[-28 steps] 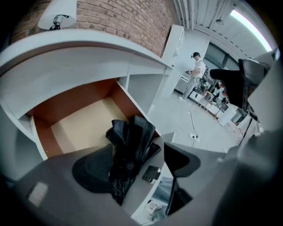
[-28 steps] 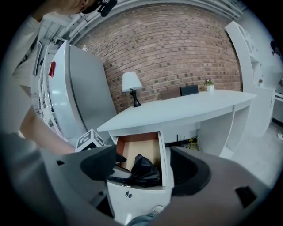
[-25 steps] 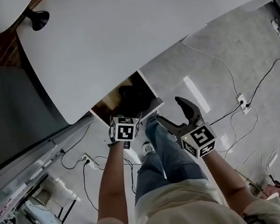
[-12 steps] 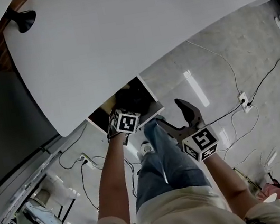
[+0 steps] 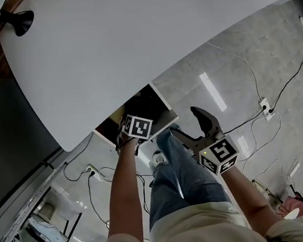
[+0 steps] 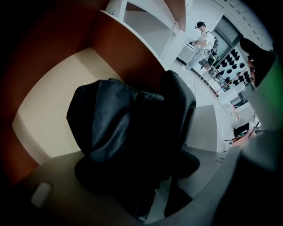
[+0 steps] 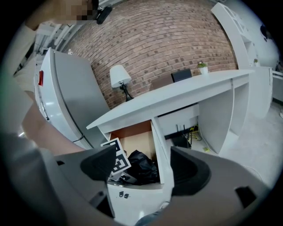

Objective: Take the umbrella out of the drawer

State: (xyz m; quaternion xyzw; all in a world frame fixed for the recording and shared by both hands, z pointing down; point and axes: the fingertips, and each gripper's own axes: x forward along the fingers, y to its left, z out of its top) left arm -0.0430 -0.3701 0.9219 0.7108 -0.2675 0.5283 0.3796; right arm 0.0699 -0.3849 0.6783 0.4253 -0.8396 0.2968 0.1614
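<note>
Nearest the body, the right gripper (image 5: 193, 128) hangs beside the person's thigh with the forearm bent in, its 2 jaws wide apart and empty. At its 10 o'clock the left arm stretches forward and the left gripper (image 5: 135, 127) dips into the open drawer (image 6: 48, 106). Its jaws are spread to either side of the black folded umbrella (image 6: 115, 128), which lies bunched on the drawer floor beneath the white desk (image 5: 141, 32). The grasp looks to be the step in hand. Next, the left jaws must clamp the bundle and draw it toward 6 o'clock.
</note>
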